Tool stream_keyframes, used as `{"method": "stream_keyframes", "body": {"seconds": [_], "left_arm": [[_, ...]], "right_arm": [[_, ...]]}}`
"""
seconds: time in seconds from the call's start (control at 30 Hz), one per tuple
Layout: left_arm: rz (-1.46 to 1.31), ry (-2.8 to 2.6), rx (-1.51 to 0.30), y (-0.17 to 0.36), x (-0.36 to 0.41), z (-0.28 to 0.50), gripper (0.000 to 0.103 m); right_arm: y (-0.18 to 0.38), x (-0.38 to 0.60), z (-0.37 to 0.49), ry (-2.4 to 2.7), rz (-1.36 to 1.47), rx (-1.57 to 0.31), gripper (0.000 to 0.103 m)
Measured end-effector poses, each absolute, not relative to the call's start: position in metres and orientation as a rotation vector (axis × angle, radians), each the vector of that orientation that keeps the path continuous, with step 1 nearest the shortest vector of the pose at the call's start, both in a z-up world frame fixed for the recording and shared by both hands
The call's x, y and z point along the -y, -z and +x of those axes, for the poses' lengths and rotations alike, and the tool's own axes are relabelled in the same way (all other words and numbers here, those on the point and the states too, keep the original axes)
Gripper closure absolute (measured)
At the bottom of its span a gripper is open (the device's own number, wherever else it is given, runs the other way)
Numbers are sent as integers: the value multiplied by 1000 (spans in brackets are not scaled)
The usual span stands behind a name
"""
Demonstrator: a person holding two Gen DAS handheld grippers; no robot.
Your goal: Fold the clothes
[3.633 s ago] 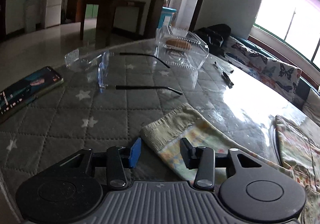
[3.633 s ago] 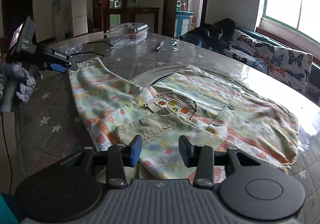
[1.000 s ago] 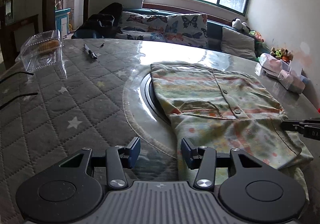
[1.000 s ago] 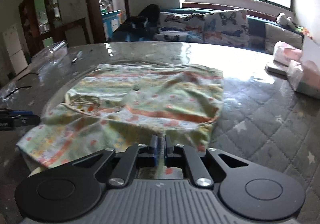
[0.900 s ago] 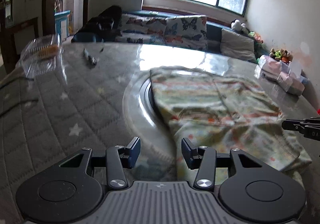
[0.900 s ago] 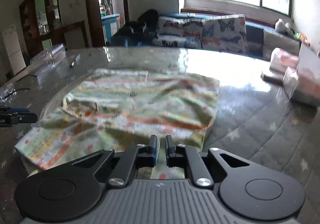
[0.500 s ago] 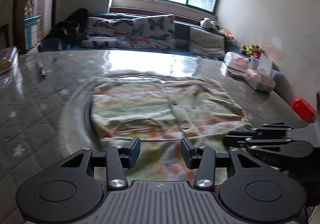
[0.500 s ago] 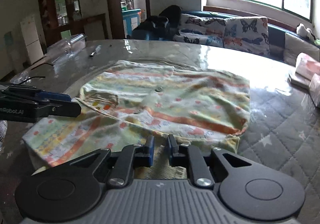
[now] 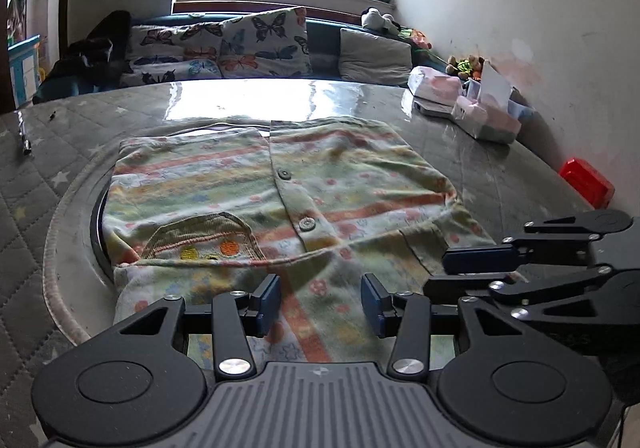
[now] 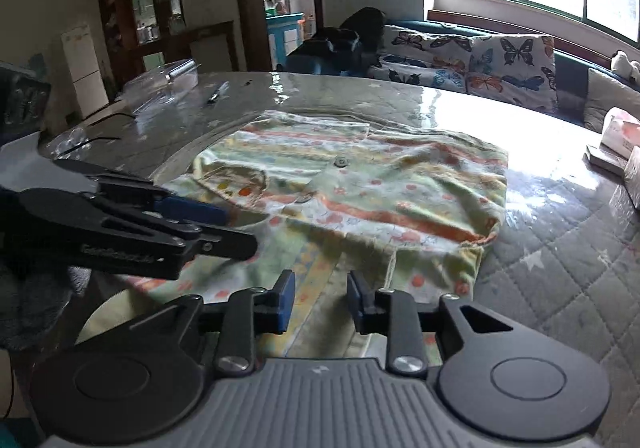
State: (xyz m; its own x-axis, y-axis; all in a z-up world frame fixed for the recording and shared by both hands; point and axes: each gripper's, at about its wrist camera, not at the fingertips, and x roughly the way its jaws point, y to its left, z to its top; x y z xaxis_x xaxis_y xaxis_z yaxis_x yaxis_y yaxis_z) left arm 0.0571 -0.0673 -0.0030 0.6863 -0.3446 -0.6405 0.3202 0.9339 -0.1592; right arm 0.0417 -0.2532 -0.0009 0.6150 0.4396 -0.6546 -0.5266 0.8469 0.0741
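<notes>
Shirt lies flat just ahead — left gripper and right gripper both agape, empty.

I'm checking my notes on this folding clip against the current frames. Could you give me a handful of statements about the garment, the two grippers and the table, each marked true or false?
1. The left gripper is open over the near edge of the garment. True.
2. The right gripper is shut on the fabric. False: its jaws stand apart, with cloth showing between them.
3. The garment's pocket bears orange and yellow motifs. True.
4. The garment hangs from a hanger. False: it lies flat on the table.
5. A red box sits at the table edge by the wall. True.
</notes>
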Motion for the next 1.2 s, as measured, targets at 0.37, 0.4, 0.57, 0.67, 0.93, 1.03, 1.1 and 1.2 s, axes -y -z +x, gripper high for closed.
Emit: {"method": "stream_keyframes", "body": {"seconds": [0.37,0.4,0.57,0.67,0.93,1.03,1.1,1.2], "left_arm": [[-1,339,-685,3,48,24,54],[1,334,-680,3,45,21,54],[-26,301,-670,1,28,7,54],[-49,268,-664,-2,14,0,54],[-109,185,-691,3,-18,-11,54],[-95,188,-686,0,-20,-17,54],[-47,217,-671,-4,-16,-24,54],[56,287,-644,-10,-4,-36,53]], "right_arm": [[2,266,12,-562,-164,-701,71],[2,268,10,-559,-160,-702,71],[1,274,5,-546,-148,-698,71],[-2,274,3,-539,-140,-673,71],[3,271,4,-549,-152,-688,71],[-3,274,2,-547,-150,-680,71],[-7,275,0,-546,-160,-674,70],[-11,277,-3,-546,-189,-671,66]]}}
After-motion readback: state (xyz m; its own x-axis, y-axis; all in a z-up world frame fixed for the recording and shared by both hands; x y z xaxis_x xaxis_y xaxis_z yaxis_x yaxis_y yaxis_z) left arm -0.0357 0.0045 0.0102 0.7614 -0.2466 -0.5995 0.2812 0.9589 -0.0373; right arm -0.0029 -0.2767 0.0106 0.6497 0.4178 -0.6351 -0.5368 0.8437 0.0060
